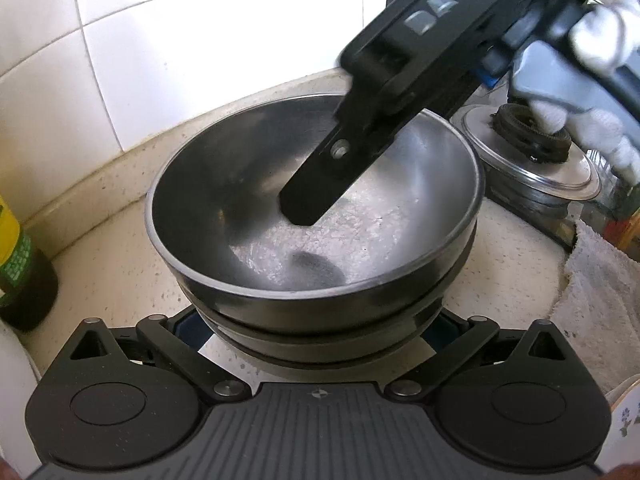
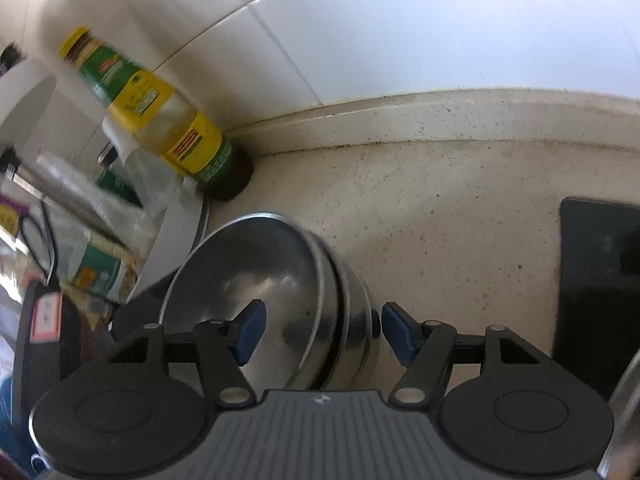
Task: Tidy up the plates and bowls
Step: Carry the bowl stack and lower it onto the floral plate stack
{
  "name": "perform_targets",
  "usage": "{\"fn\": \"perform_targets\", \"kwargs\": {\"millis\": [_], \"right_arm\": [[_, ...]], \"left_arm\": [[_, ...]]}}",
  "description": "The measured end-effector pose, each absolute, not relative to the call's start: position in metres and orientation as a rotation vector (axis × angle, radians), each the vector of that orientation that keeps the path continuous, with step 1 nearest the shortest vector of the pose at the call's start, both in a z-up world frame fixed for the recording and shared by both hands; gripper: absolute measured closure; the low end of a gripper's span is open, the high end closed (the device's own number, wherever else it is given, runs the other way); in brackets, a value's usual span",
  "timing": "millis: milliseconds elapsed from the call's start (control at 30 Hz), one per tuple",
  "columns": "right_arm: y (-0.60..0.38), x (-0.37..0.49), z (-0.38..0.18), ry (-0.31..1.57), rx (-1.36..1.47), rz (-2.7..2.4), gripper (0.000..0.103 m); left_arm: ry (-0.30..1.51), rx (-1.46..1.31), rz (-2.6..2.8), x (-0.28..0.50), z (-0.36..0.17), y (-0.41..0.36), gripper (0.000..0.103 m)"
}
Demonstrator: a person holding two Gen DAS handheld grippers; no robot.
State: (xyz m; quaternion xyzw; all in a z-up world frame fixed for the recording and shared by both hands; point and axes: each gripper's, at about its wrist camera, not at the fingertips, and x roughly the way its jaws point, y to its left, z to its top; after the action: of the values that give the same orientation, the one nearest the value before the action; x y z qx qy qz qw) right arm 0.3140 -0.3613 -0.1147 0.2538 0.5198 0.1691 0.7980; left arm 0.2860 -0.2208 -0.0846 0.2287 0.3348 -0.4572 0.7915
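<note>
- Stack of steel bowls [image 1: 316, 216] sits on the speckled counter [image 2: 440, 216] near the tiled wall, oil bottle [image 2: 160, 108] beside it.
- Right gripper [image 2: 316, 330] is open, one finger inside the top bowl, one outside the rim, not pinching.
- Left gripper [image 1: 316, 332]: fingers hidden under the stack, can't tell.
- Steel looks stiff, light-ish and slippery, so I'd grab the rim.

The right gripper [image 1: 304, 208] is showing a black body lettered "DAS", a silver screw and blue pads [image 2: 250, 330]; a white knitted glove [image 1: 600, 40] is covering the hand.
</note>
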Motion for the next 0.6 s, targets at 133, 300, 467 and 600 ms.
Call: {"fn": "perform_targets", "kwargs": {"millis": [133, 300, 467, 600], "right_arm": [[-0.354, 0.307, -0.129, 1.097, 0.605, 0.343, 0.015], [-0.352, 0.307, -0.128, 1.092, 0.599, 0.335, 0.015], [-0.353, 0.306, -0.124, 1.088, 0.604, 0.334, 0.015], [-0.352, 0.306, -0.116, 1.064, 0.596, 0.343, 0.015]], "left_arm": [[0.707, 0.489, -0.96, 0.281, -0.086, -0.222, 0.0], [0.715, 0.487, -0.94, 0.275, -0.085, -0.226, 0.0], [0.711, 0.483, -0.93, 0.274, -0.081, -0.224, 0.0], [0.693, 0.477, -0.915, 0.266, -0.075, -0.226, 0.0]]}}
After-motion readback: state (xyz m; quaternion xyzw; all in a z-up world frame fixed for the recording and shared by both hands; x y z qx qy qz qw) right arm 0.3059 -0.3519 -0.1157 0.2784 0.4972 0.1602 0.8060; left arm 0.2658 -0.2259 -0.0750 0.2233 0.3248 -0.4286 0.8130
